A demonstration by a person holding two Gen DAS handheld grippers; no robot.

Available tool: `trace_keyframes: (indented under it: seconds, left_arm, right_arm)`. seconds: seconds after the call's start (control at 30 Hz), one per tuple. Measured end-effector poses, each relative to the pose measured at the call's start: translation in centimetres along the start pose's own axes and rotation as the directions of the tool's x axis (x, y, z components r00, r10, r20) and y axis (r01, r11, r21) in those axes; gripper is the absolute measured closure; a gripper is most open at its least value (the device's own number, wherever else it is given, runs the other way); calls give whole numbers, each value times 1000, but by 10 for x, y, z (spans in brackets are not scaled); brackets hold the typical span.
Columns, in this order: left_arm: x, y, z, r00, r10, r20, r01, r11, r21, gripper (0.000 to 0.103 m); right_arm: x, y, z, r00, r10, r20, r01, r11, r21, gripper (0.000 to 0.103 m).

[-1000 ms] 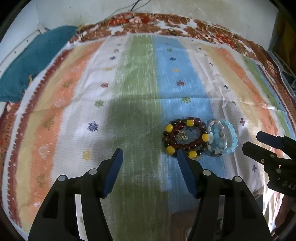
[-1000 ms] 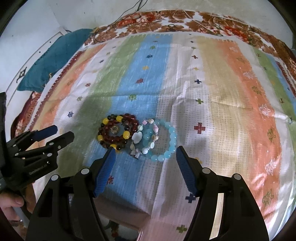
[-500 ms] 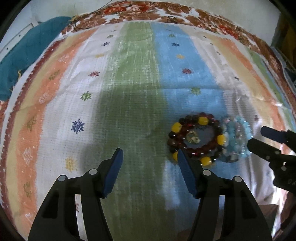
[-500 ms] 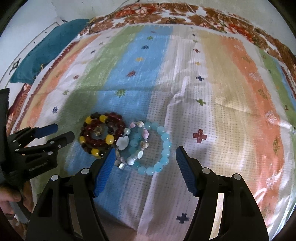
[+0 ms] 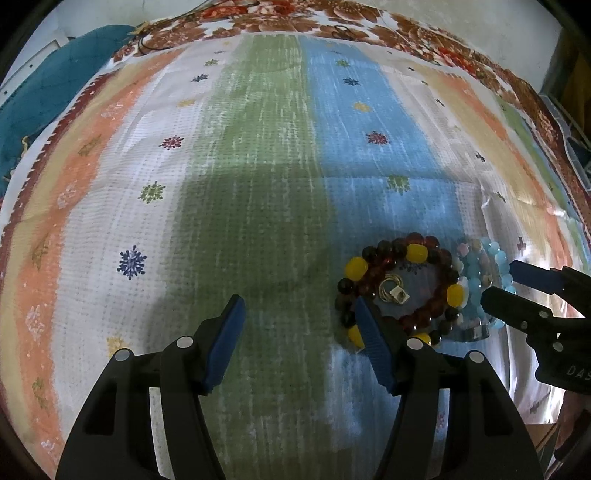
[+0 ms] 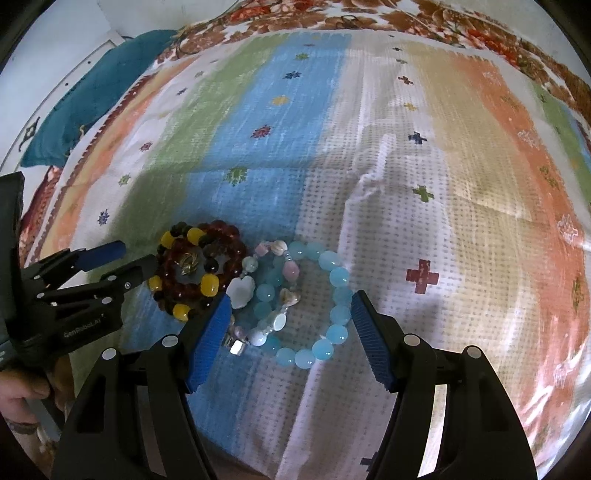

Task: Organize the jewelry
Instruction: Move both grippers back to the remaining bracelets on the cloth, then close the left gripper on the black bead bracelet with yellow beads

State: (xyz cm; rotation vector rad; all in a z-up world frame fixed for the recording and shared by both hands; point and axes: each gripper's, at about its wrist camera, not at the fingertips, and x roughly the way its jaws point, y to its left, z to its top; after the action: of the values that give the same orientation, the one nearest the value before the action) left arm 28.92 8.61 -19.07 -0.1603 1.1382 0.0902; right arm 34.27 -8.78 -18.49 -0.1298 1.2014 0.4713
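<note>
A dark red bracelet with yellow beads [image 5: 436,273] [image 6: 218,240] lies on the striped cloth, with a small gold trinket [image 5: 393,293] [image 6: 187,263] inside its ring. A light blue bead bracelet [image 6: 334,295] [image 5: 496,258] and a shell-and-pearl bracelet [image 6: 267,291] lie touching it on the right. My left gripper [image 5: 297,319] is open, its right finger at the red bracelet's near left edge. My right gripper [image 6: 288,314] is open and straddles the shell and blue bracelets from the near side.
The striped cloth [image 5: 258,166] [image 6: 461,184] covers a bed-like surface with a floral border [image 5: 369,26]. A teal pillow [image 5: 44,88] [image 6: 92,103] lies at the far left. A cloth fold [image 6: 365,181] rises behind the bracelets.
Both grippers have moved forward and down toward the bracelets. The left finger now reaches the red bracelet and the right fingers now flank the blue one. The bracelets have not moved.
</note>
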Motion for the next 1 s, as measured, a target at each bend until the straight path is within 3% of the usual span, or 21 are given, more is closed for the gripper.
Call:
trace_keyframes:
  seconds: [0.27,0.3,0.33,0.47,0.57,0.6,0.77,1.0]
  left_arm:
    - [5,-5,-1,1000,24,14,-24,999,35,40]
    - [6,-4,-2,1000,25,13,-25,999,38,41]
    - [7,-4,-2,1000,28,13,-28,999,41,41]
    - [8,-3,-4,999,44,14,-45,998,54,51]
    - [8,-2,-5,998,62,24,-64,996,65,67]
    - [8,-3,-5,998,64,23,-65,996,66,72]
    - [8,-8,-7,997,76,32,-79,993,88,79]
    - [8,-8,-7,997,71,36,-74,993,88,80]
  right_arm:
    - [6,-3,2,1000,10,-14,-10,1000,1,36]
    - [6,-3,2,1000,11,-13,-11,1000,6,38]
    - [7,-3,2,1000,-5,-12,5,1000,6,47]
    - [7,-5,1,1000,-2,-13,2,1000,10,55]
    - [7,-5,0,1000,23,-19,-23,1000,11,67]
    - [7,-5,0,1000,23,-19,-23,1000,10,68]
    - [7,-3,-1,1000,15,-18,-16,1000,-5,68]
    - [7,2,0,999,-30,-14,30,999,-43,59]
